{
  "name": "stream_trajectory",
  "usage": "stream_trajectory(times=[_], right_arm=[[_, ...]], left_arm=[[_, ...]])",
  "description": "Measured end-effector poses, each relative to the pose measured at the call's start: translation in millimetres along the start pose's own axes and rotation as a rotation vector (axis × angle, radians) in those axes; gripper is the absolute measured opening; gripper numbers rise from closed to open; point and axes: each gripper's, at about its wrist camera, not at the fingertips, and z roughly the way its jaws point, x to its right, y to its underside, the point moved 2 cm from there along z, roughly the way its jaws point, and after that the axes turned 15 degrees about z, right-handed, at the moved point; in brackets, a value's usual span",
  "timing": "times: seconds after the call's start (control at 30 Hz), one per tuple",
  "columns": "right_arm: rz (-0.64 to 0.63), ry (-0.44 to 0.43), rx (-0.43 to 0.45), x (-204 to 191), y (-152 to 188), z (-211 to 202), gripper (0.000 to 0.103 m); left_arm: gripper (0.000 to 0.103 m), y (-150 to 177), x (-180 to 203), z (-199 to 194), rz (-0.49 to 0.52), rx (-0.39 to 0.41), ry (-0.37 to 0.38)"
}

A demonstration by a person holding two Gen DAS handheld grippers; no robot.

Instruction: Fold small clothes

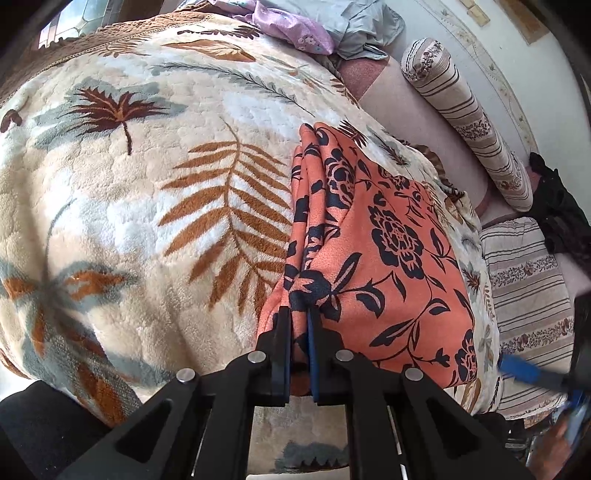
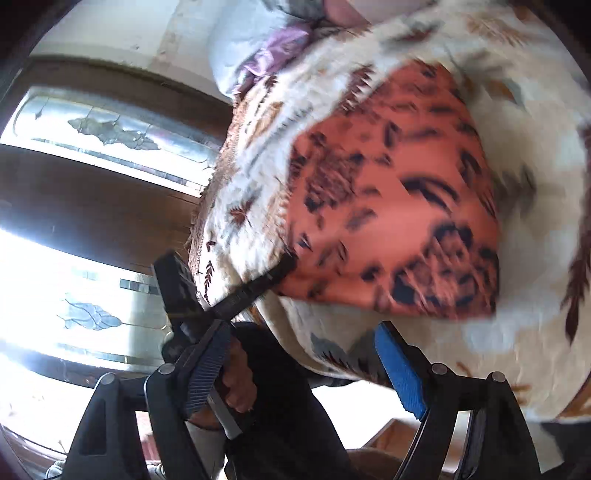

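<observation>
A folded orange cloth with a dark floral print (image 1: 384, 251) lies on the leaf-patterned fleece blanket (image 1: 129, 192). My left gripper (image 1: 300, 317) is shut on the near left corner of the cloth, pinching its stacked layers at the folded edge. In the right wrist view the same orange cloth (image 2: 399, 192) shows blurred on the blanket (image 2: 535, 110). My right gripper (image 2: 303, 350) is open and empty, off the near edge of the cloth. The left gripper (image 2: 284, 266) shows there too, at the cloth's corner.
A striped bolster pillow (image 1: 469, 122) and a striped cushion (image 1: 532, 288) lie to the right of the blanket. Purple and grey clothes (image 1: 314, 26) are heaped at the far end. A dark garment (image 1: 557, 206) sits at the far right. A wooden cabinet with glass panels (image 2: 92, 177) stands beyond.
</observation>
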Motion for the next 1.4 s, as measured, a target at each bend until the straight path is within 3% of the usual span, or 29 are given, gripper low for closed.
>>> stream_trajectory(times=[0.07, 0.17, 0.27, 0.37, 0.4, 0.43, 0.47, 0.57, 0.67, 0.73, 0.8, 0.87, 0.97, 1.03, 1.1, 1.17, 1.23, 1.3, 1.4], right_arm=[[-0.072, 0.102, -0.005, -35, -41, 26, 0.083], [-0.139, 0.314, -0.038, -78, -104, 100, 0.083], [-0.234, 0.543, -0.081, -100, -129, 164, 0.081], [-0.268, 0.696, -0.137, -91, -131, 200, 0.079], [-0.306, 0.743, -0.139, -94, -132, 211, 0.066], [-0.320, 0.799, -0.119, -95, -135, 217, 0.045], [-0.299, 0.834, -0.115, -91, -139, 220, 0.015], [-0.291, 0.809, -0.097, -87, -146, 214, 0.011], [-0.225, 0.707, -0.011, -87, -162, 195, 0.008], [-0.178, 0.642, -0.013, -78, -167, 192, 0.008], [-0.153, 0.571, -0.019, -67, -166, 195, 0.012], [-0.114, 0.523, -0.015, -58, -166, 193, 0.015], [-0.112, 0.406, 0.021, -68, -157, 164, 0.020], [-0.100, 0.292, 0.040, -69, -150, 127, 0.034], [-0.095, 0.225, 0.093, -67, -139, 89, 0.088], [-0.131, 0.186, 0.170, -62, -121, 56, 0.091], [-0.144, 0.174, 0.191, -51, -98, 30, 0.091], [-0.099, 0.081, 0.177, -34, -71, 7, 0.091], [-0.027, -0.045, 0.133, -9, -27, 5, 0.091]], left_arm=[[0.009, 2, -1, -2, 0.011, 0.004, -0.002], [0.009, 3, 3, -3, 0.037, 0.012, -0.020], [0.010, 4, 7, -4, 0.057, 0.019, -0.034], [0.010, 4, 9, -5, 0.070, 0.021, -0.038], [0.010, 4, 10, -5, 0.074, 0.022, -0.039], [0.010, 4, 10, -6, 0.077, 0.021, -0.038], [0.010, 4, 10, -6, 0.079, 0.022, -0.037], [0.010, 2, 10, -7, 0.075, 0.023, -0.028], [0.010, -4, 6, -6, 0.069, 0.023, -0.036], [0.010, -5, 4, -6, 0.068, 0.020, -0.046], [0.012, -4, 2, -4, 0.063, 0.012, -0.049], [0.026, -4, -2, -3, 0.047, 0.006, -0.066], [0.028, -3, -5, -10, 0.015, 0.012, -0.038], [0.029, -6, -7, -19, -0.019, 0.008, 0.021], [0.032, -14, -11, -35, -0.042, 0.065, 0.080], [0.055, -29, -18, -44, -0.061, 0.112, 0.114], [0.055, -52, -19, -38, -0.044, 0.115, 0.136], [0.055, -76, -19, -15, -0.034, 0.070, 0.177], [0.053, -108, -13, 25, -0.022, -0.003, 0.196]])
